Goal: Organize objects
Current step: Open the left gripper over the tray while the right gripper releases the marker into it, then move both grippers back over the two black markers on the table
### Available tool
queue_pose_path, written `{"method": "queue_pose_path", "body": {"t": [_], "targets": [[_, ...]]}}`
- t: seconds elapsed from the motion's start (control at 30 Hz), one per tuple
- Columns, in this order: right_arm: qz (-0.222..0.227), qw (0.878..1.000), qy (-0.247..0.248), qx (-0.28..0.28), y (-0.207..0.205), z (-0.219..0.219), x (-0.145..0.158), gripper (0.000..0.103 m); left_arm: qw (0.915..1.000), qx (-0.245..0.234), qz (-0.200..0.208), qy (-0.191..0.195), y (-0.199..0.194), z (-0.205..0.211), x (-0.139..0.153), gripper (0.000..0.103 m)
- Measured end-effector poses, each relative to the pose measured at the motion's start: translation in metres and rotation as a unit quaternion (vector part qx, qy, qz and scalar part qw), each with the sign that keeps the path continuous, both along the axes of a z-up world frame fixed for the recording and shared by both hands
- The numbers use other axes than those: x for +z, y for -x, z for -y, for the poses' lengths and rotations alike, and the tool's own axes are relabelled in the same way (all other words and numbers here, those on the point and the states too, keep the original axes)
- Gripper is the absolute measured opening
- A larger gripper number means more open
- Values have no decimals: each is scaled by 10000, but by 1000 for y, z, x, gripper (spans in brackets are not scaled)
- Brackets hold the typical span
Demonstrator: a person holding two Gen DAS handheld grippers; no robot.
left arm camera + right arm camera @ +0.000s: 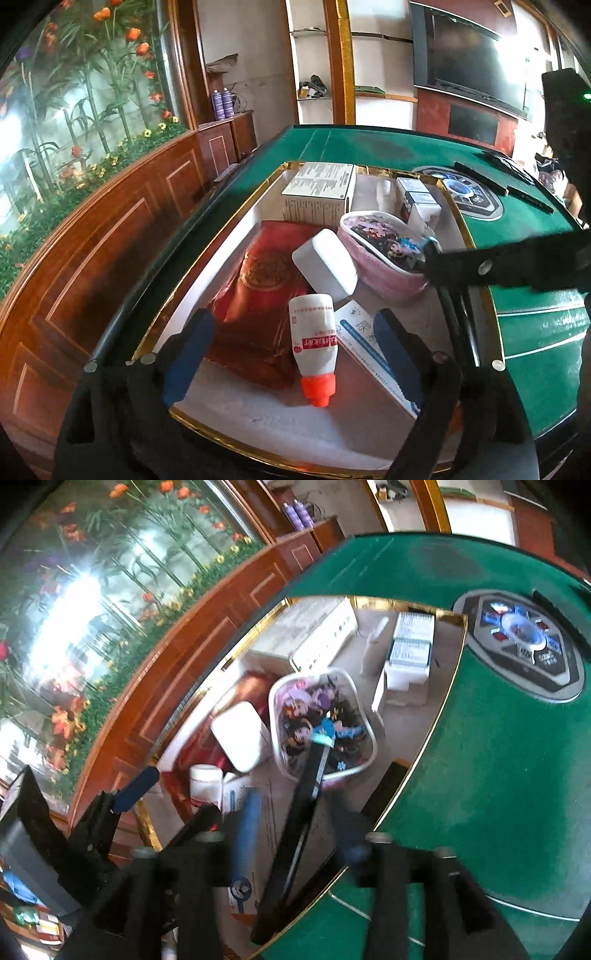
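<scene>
A gold-rimmed white tray [236,406] sits on the green table [535,332]. A white bottle with an orange cap [314,347] lies in the tray between the fingers of my left gripper [293,323], which is open, its blue pads clear of the bottle. A pink basket [364,764] of cartoon trinkets stands in the tray's middle. A long black stick with a blue cartoon top [306,805] leans into the basket. It runs between the fingers of my right gripper [295,812], which is open and blurred.
Also in the tray are a red pouch [258,295], a white case [325,264], a blue-and-white box [365,332] and white boxes [317,192] at the far end. A control panel [524,638] sits in the table's centre. A wooden cabinet [110,258] runs along the left.
</scene>
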State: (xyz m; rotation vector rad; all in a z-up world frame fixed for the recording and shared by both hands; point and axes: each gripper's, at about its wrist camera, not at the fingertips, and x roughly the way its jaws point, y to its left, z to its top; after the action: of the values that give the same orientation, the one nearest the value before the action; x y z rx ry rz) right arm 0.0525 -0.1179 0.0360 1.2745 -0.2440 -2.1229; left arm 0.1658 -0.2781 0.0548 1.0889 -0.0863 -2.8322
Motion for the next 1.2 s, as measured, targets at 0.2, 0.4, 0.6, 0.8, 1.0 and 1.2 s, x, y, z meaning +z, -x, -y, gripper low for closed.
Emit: {"method": "queue_pose_path", "body": {"t": [0.2, 0.4, 0.6, 0.8, 1.0, 1.2], "targets": [[-343, 9990, 215, -176, -4, -20, 19, 78, 9997, 234, 37, 34, 1, -5, 7, 89], [-603, 9970, 119, -465, -7, -37, 26, 83, 9979, 574, -58, 282, -1, -10, 20, 93], [-877, 9929, -146, -796, -11, -64, 31, 84, 9952, 719, -319, 575, 0, -27, 42, 99], [-1384, 9821, -662, -1090, -21, -80, 38, 87, 9925, 681, -607, 816, -3, -55, 58, 103], [-1629, 9765, -931, -1058, -30, -83, 39, 89, 9933, 547, -508, 885, 0, -74, 58, 103], [-1687, 9733, -993, -1196, -32, -99, 42, 91, 9944, 358, -413, 908, 5, -92, 57, 103]]}}
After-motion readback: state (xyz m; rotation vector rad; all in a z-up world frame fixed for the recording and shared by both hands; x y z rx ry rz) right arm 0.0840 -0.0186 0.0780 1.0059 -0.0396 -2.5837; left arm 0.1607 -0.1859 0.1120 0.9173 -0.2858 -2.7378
